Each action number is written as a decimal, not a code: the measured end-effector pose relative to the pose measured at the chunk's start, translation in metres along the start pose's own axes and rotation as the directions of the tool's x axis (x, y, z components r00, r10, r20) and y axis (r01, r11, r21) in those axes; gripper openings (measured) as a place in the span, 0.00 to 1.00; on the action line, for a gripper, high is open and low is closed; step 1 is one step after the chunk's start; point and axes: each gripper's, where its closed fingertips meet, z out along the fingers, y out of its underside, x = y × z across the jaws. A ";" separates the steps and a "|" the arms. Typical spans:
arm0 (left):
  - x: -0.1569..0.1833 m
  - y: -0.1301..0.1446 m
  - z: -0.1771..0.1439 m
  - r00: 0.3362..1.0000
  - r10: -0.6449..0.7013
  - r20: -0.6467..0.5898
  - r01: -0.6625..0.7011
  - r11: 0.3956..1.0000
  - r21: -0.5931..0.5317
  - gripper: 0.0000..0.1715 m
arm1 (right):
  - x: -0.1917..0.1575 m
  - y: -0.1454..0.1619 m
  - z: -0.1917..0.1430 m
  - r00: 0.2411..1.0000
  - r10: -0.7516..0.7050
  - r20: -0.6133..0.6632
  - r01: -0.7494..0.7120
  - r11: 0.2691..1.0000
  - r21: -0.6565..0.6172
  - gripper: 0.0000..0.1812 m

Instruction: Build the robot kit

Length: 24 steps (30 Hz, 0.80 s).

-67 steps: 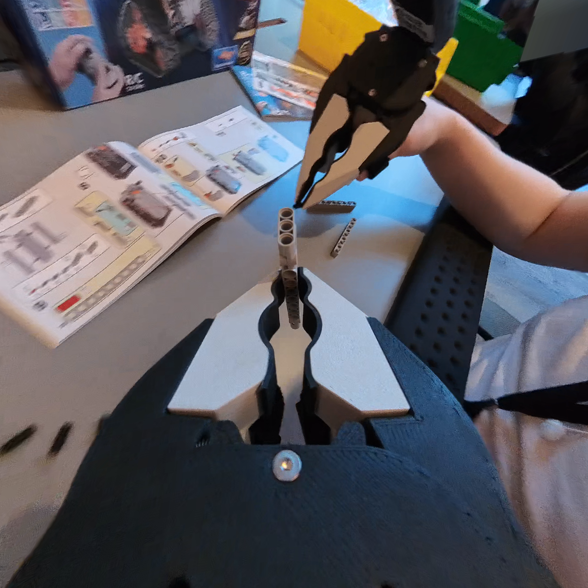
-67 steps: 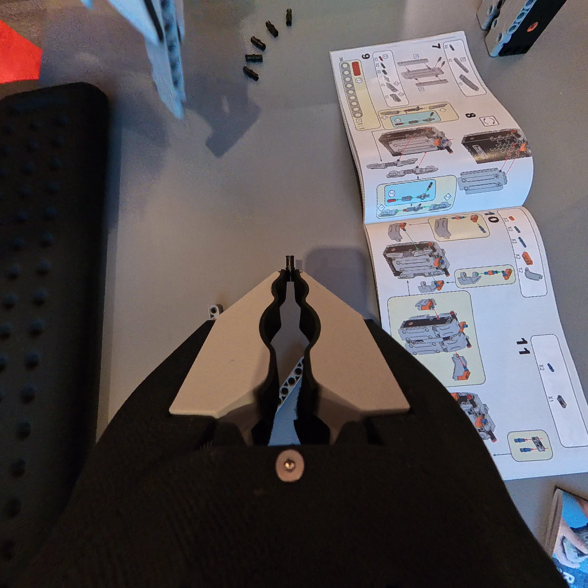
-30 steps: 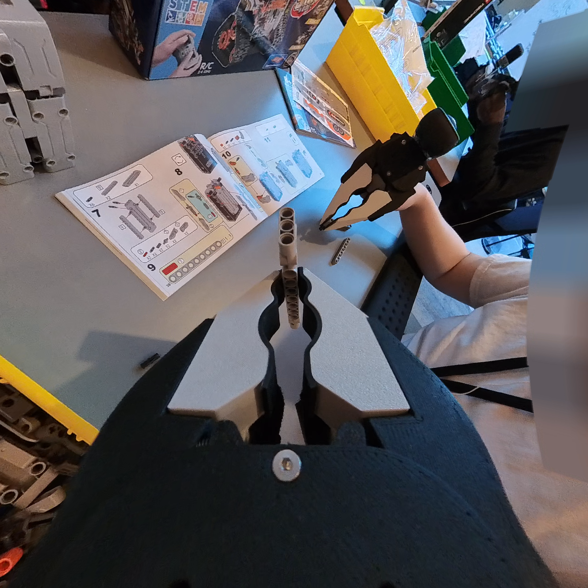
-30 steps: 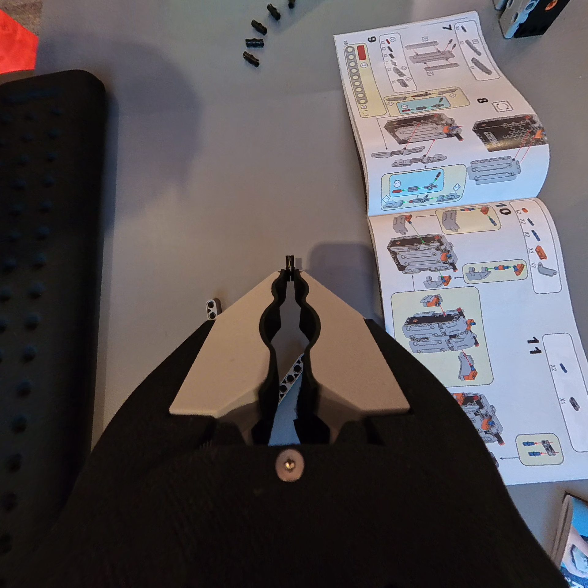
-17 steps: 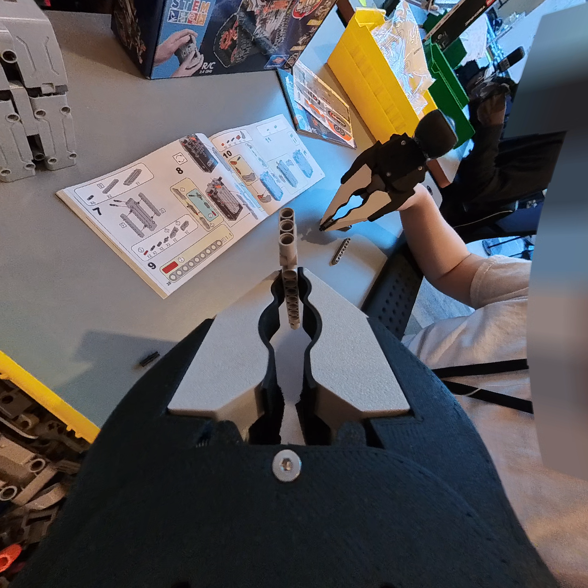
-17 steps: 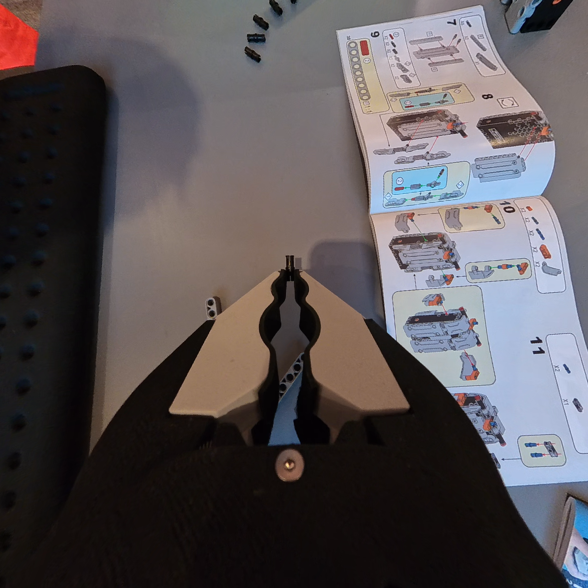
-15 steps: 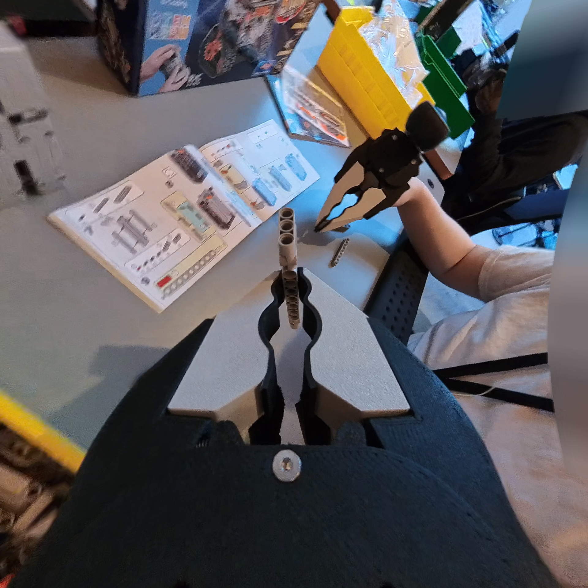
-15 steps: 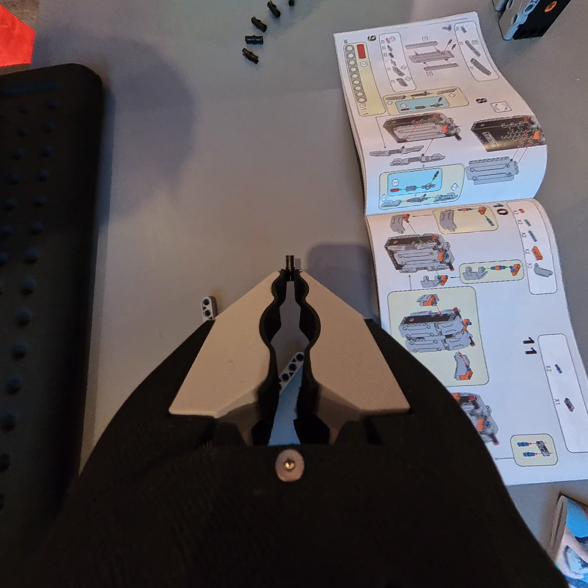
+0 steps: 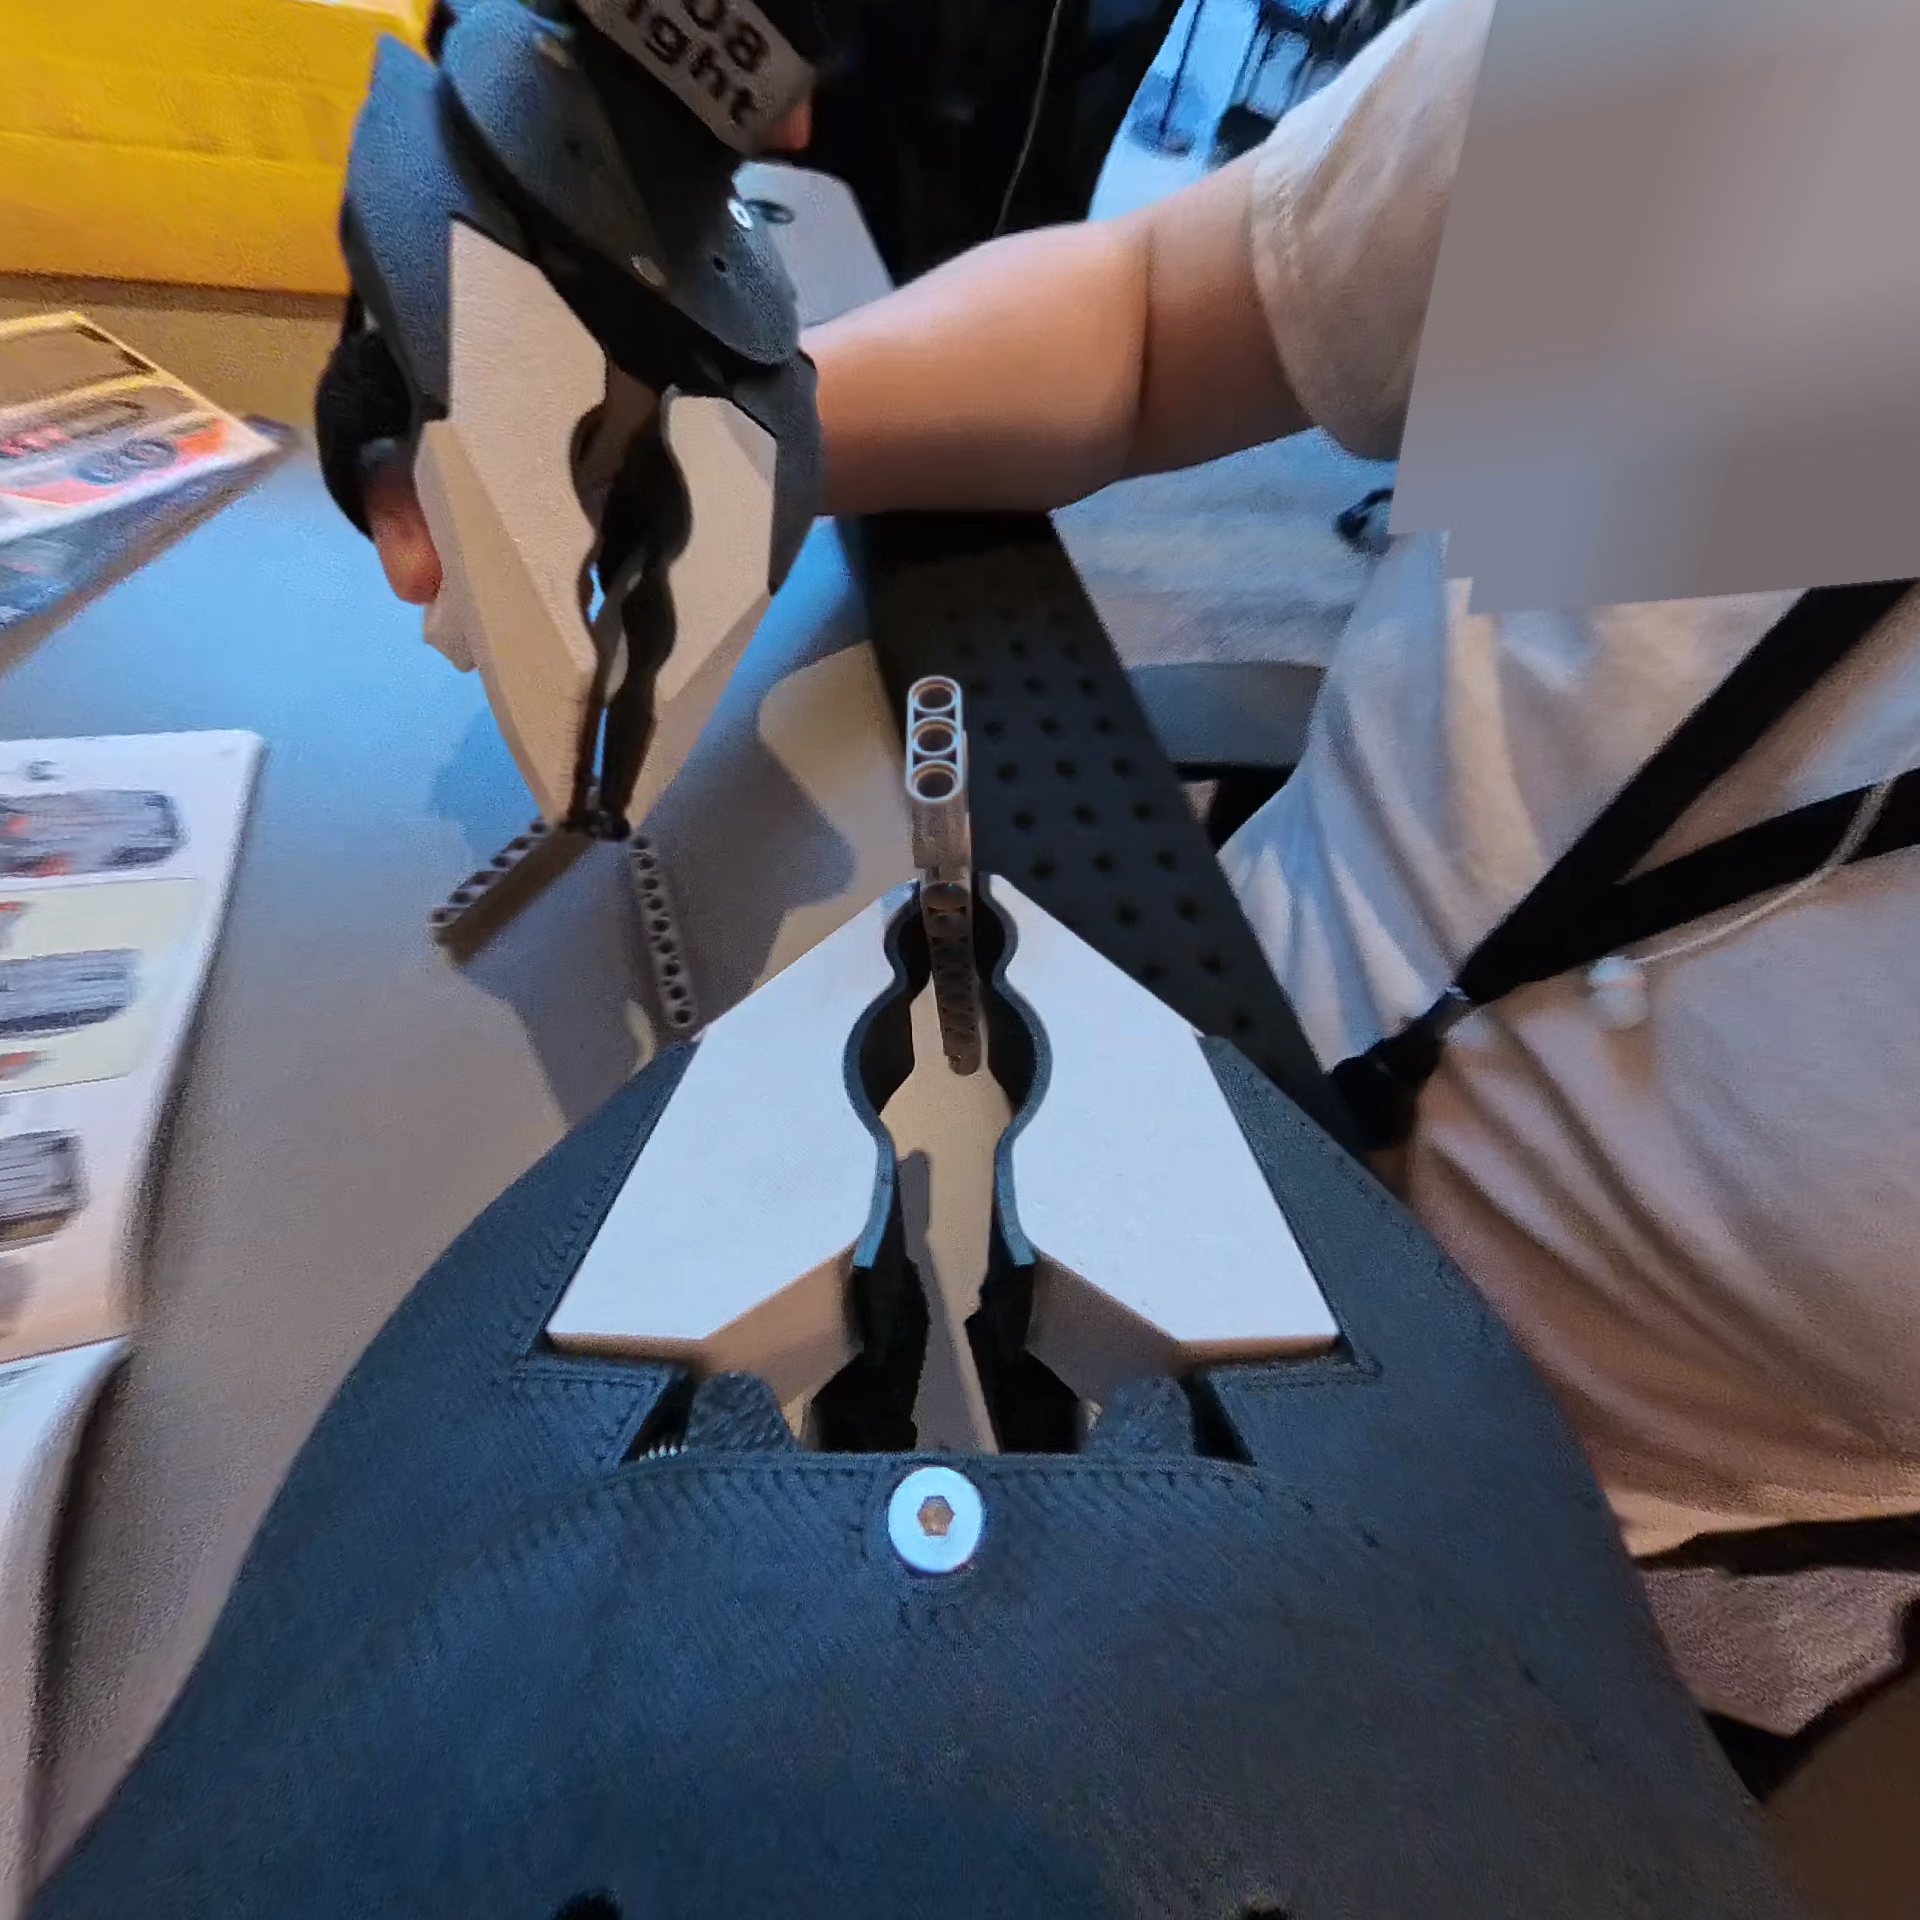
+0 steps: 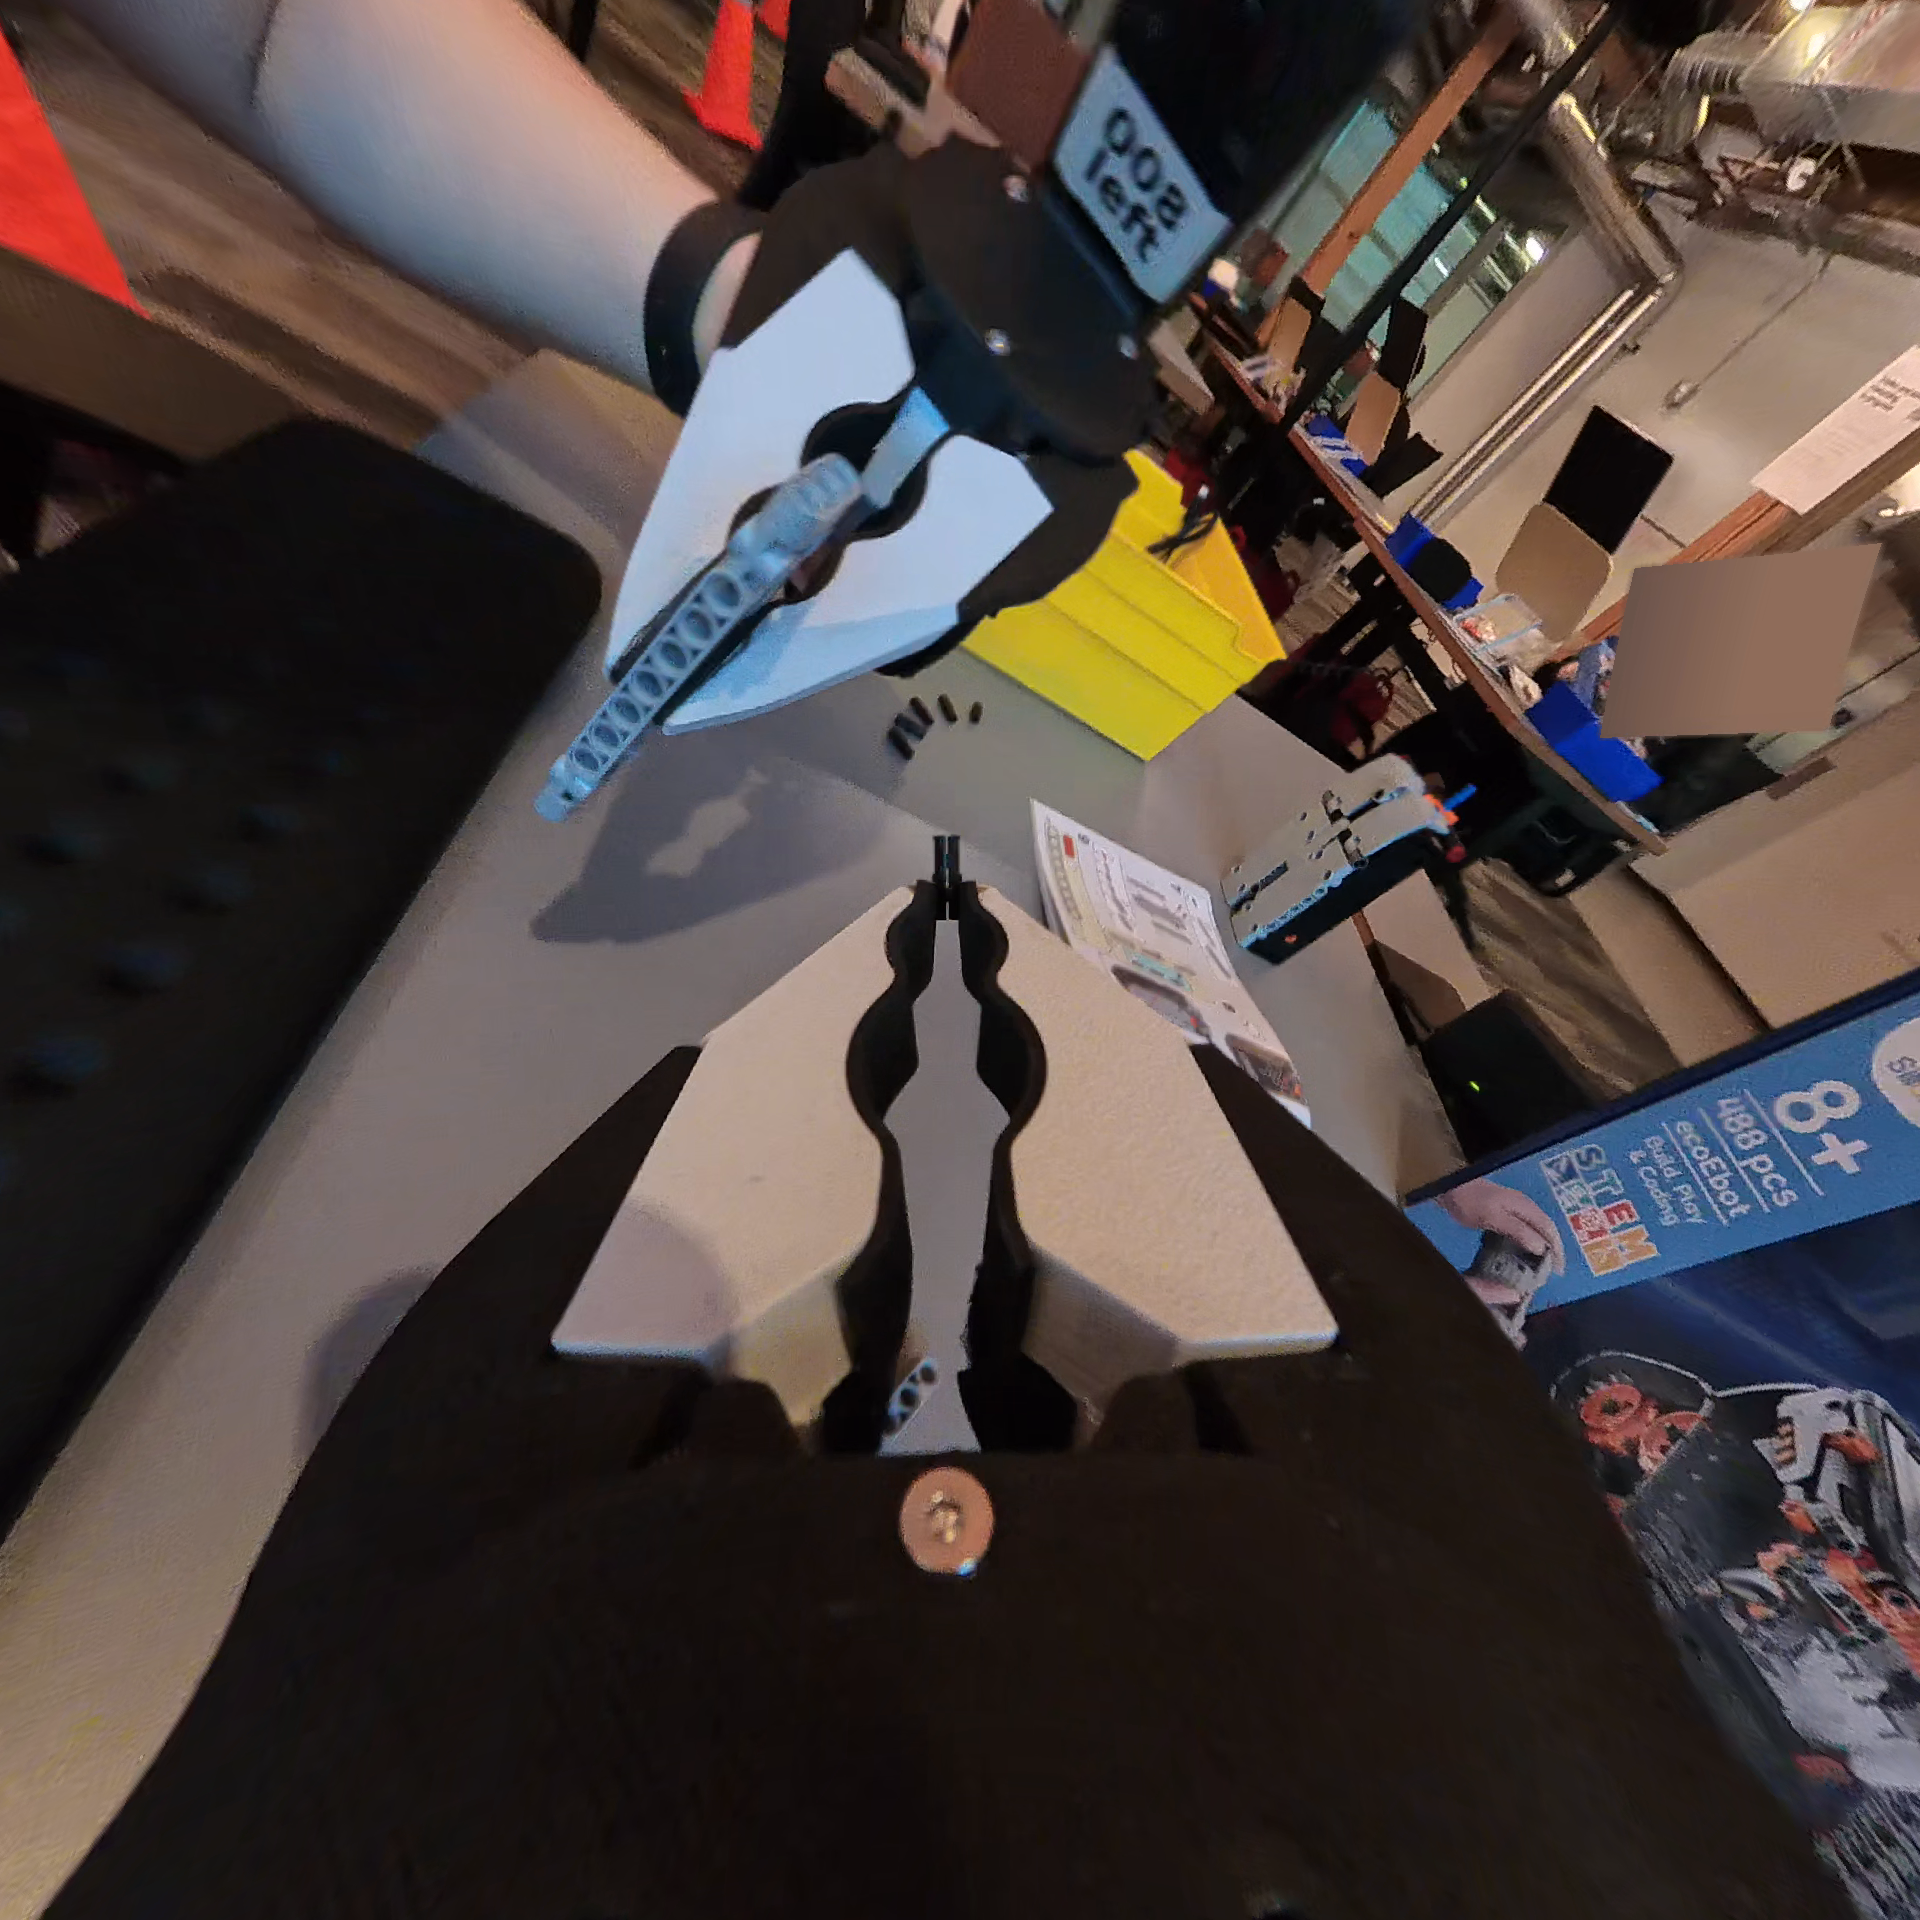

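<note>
My left gripper is shut on a long grey beam with a row of holes, which sticks out past its tips. My right gripper is shut on a small black pin at its very tips. The two grippers face each other above the grey table. In the right wrist view, the left gripper hangs up left with the beam pointing down towards the pin. In the left wrist view, the right gripper has its tips low over two loose beams on the table.
A black perforated mat lies along the table's near edge. Several black pins lie by a yellow bin. An open instruction booklet, a grey and black assembly and a blue box stand to the right. A person's arm reaches across. One gripper's finger ends stand about 7 centimeters off the other's.
The right gripper has tilted up from facing down at the table to facing across it. The left gripper has swung in close, opposite the right one. Both keep their parts.
</note>
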 end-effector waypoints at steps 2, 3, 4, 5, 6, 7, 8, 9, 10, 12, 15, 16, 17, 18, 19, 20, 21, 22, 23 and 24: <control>0.005 0.002 0.005 0.995 -0.073 -0.069 0.075 0.997 0.021 0.03 | -0.010 -0.001 0.001 0.999 -0.051 -0.017 0.051 0.999 -0.017 0.02; 0.007 0.002 0.008 0.989 -0.106 -0.101 0.110 0.994 0.027 0.03 | -0.014 -0.005 0.003 0.998 -0.064 -0.023 0.063 0.998 -0.008 0.02; 0.011 0.000 0.009 0.982 -0.130 -0.139 0.137 0.990 0.041 0.03 | -0.018 -0.009 0.005 0.997 -0.076 -0.027 0.076 0.997 0.006 0.02; 0.015 -0.004 0.010 0.974 -0.146 -0.174 0.158 0.986 0.058 0.03 | -0.019 -0.014 0.006 0.994 -0.096 -0.045 0.097 0.995 0.017 0.02; 0.019 -0.007 0.010 0.967 -0.156 -0.202 0.173 0.983 0.069 0.03 | -0.020 -0.017 0.006 0.991 -0.123 -0.061 0.124 0.992 0.021 0.02; 0.023 -0.011 0.009 0.961 -0.158 -0.226 0.180 0.980 0.080 0.03 | -0.020 -0.020 0.006 0.985 -0.152 -0.076 0.154 0.988 0.018 0.02; 0.027 -0.014 0.008 0.957 -0.161 -0.243 0.187 0.978 0.091 0.03 | -0.019 -0.023 0.006 0.979 -0.181 -0.097 0.183 0.983 0.014 0.02; 0.029 -0.017 0.007 0.951 -0.167 -0.259 0.199 0.975 0.099 0.03 | -0.019 -0.027 0.006 0.975 -0.194 -0.111 0.197 0.980 0.016 0.02; 0.031 -0.020 0.006 0.945 -0.176 -0.276 0.213 0.971 0.110 0.03 | -0.019 -0.030 0.006 0.975 -0.191 -0.115 0.194 0.981 0.021 0.02; 0.035 -0.028 0.001 0.922 -0.190 -0.337 0.254 0.954 0.159 0.03 | -0.021 -0.037 0.006 0.978 -0.175 -0.114 0.181 0.982 0.049 0.02; 0.042 -0.041 -0.010 0.869 -0.191 -0.456 0.328 0.913 0.243 0.03 | -0.018 -0.049 0.005 0.987 -0.102 -0.124 0.113 0.990 0.090 0.02; 0.044 -0.045 -0.014 0.850 -0.182 -0.495 0.348 0.898 0.269 0.03 | -0.016 -0.055 0.004 0.991 -0.049 -0.123 0.062 0.992 0.110 0.02; 0.048 -0.049 -0.018 0.824 -0.168 -0.541 0.372 0.881 0.292 0.03 | -0.014 -0.062 0.004 0.993 0.006 -0.117 0.010 0.991 0.135 0.02; 0.051 -0.054 -0.022 0.797 -0.157 -0.584 0.397 0.864 0.309 0.03 | -0.013 -0.069 0.004 0.994 0.050 -0.102 -0.034 0.987 0.156 0.02; 0.052 -0.058 -0.026 0.773 -0.142 -0.619 0.418 0.847 0.328 0.03 | -0.012 -0.074 0.004 0.992 0.081 -0.097 -0.064 0.984 0.166 0.02; 0.052 -0.062 -0.029 0.753 -0.128 -0.645 0.437 0.831 0.344 0.02 | -0.010 -0.078 0.005 0.990 0.096 -0.103 -0.078 0.982 0.174 0.02; 0.054 -0.066 -0.034 0.726 -0.105 -0.680 0.457 0.813 0.362 0.03 | -0.009 -0.078 0.005 0.988 0.107 -0.109 -0.088 0.982 0.167 0.02; 0.053 -0.070 -0.039 0.700 -0.094 -0.708 0.483 0.792 0.373 0.03 | -0.010 -0.076 0.006 0.987 0.117 -0.108 -0.100 0.983 0.156 0.02; 0.052 -0.072 -0.041 0.678 -0.090 -0.729 0.510 0.773 0.378 0.03 | -0.010 -0.075 0.007 0.986 0.127 -0.110 -0.109 0.982 0.154 0.02; 0.052 -0.074 -0.045 0.648 -0.078 -0.758 0.535 0.755 0.380 0.02 | -0.011 -0.073 0.008 0.984 0.141 -0.109 -0.125 0.981 0.145 0.02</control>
